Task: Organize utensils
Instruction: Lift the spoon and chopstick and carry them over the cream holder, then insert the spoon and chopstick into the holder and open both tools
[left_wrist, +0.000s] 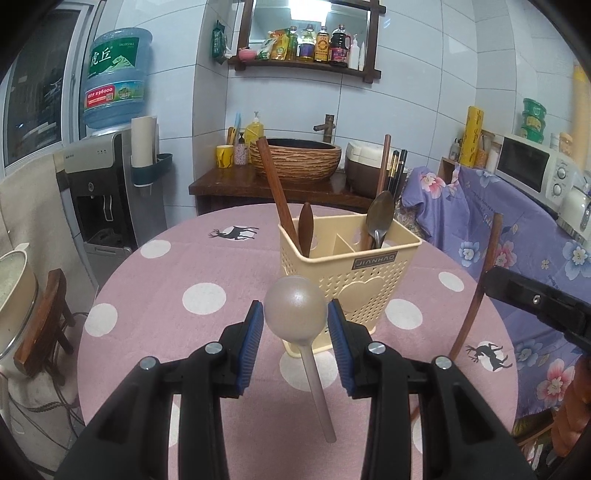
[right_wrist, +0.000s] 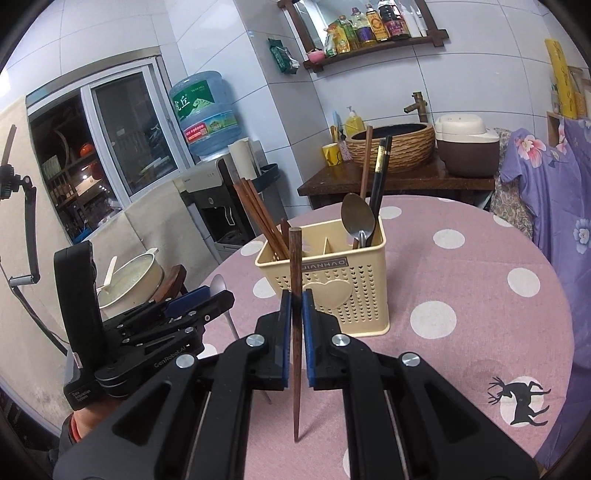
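Spoon (left_wrist: 295, 314) sits w/ its bowl pinched btwn pads of left gripper (left_wrist: 295, 317), handle pointing back, while right gripper (right_wrist: 294, 314) is clamped on wooden chopstick (right_wrist: 294, 332) held upright, both just in front of cream caddy (left_wrist: 354, 273) on pink table (left_wrist: 166, 266).

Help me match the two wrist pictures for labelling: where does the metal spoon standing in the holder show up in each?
Left wrist: metal spoon right of centre, bowl up, in the cream holder's right compartment.
Right wrist: metal spoon just above centre, in the same right compartment.
Shared landmark: the holder's heart.
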